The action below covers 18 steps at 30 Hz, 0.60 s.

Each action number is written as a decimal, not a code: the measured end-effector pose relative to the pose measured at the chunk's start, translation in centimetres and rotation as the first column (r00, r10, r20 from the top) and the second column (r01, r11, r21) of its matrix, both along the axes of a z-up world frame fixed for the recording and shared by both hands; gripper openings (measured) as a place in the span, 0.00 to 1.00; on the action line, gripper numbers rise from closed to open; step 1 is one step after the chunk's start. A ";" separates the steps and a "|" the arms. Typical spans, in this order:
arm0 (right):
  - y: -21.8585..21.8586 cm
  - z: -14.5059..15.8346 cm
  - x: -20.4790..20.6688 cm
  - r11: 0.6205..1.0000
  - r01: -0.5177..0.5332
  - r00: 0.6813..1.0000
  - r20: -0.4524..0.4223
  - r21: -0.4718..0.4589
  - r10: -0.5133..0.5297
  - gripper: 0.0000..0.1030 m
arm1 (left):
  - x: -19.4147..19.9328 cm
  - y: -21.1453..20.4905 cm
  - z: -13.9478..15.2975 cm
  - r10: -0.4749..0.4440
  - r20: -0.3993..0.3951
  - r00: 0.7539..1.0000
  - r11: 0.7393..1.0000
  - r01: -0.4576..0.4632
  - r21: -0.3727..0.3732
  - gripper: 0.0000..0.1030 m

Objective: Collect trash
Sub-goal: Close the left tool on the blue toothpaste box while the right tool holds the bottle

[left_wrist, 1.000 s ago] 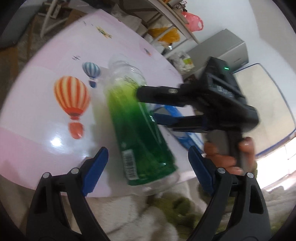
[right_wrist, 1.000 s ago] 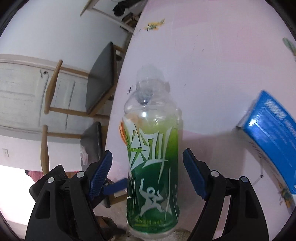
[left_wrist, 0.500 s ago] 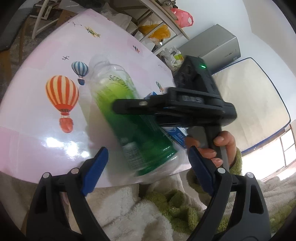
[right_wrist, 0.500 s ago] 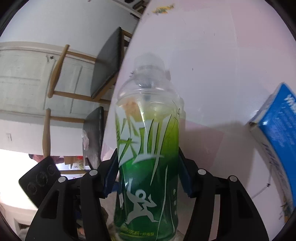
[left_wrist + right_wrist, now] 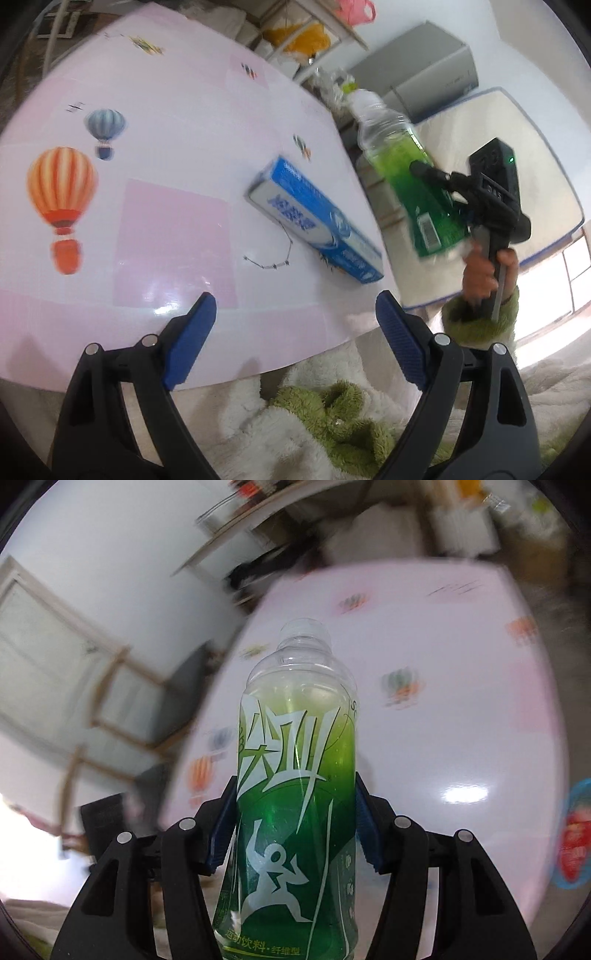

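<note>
Pink glossy table with balloon prints [image 5: 177, 229] carries only the blue-and-white carton [image 5: 314, 221] now, so I judge the step is carrying the clear green-labelled plastic bottle [image 5: 297, 794] off to a bin, upright, capless mouth up. My right gripper [image 5: 295, 823] pinches its lower body in the air, beside the table edge. My left gripper [image 5: 295, 332] hangs spread and empty over the near edge, well placed for the carton.

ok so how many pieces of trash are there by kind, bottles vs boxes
clear plastic bottle with green label: 1, clamped in the right tongs, off the table
blue and white cardboard box: 1, lying on the pink table
total: 2
</note>
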State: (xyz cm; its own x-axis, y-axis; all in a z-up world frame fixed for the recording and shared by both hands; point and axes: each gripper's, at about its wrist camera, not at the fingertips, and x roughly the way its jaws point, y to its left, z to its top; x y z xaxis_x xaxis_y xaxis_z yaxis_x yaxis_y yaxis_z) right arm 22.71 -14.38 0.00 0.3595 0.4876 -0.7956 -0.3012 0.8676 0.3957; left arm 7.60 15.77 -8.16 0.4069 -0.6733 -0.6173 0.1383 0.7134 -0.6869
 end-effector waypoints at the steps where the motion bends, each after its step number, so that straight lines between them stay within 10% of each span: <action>1: -1.0 -0.6 0.4 0.998 0.022 1.000 0.007 -0.056 -0.021 0.55 | 0.3 -0.6 -0.2 -0.013 -0.011 1.000 1.000 0.013 0.007 0.81; 7: -2.6 -6.5 0.3 0.996 0.027 0.991 -0.129 -0.088 -0.039 0.55 | 1.4 -2.9 -1.4 -0.041 -0.059 0.997 0.999 0.042 0.001 0.81; 18: 4.8 -8.8 -5.9 0.986 -0.029 0.965 -0.252 0.163 0.070 0.55 | 2.4 -2.9 -1.3 -0.017 -0.063 0.998 0.996 0.022 0.089 0.81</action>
